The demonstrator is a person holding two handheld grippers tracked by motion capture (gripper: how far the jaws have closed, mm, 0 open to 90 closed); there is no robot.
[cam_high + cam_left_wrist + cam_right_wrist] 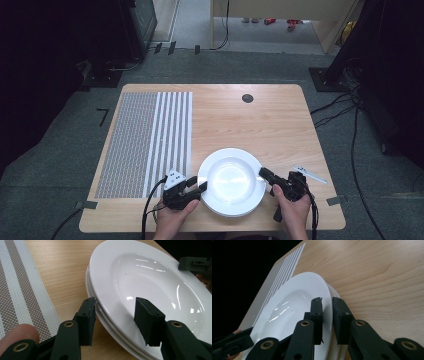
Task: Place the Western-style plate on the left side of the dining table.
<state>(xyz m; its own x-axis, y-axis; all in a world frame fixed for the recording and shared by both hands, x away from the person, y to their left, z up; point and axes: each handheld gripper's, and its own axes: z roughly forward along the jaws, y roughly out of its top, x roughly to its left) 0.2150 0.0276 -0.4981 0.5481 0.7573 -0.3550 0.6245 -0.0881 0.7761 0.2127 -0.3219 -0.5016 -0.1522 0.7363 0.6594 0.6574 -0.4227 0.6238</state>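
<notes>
Plates (231, 181) (stacked, unmarked) sit between both claws; right apparently pinching rim.

small white item (309, 173) unidentifiable, lower plates' (110, 325) count unclear, forearms cropped

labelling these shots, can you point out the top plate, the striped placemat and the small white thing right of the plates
top plate (231, 176), high view, centre of its well
striped placemat (142, 142), high view, middle of the weave
small white object (308, 174), high view, its middle; too small to identify
</notes>
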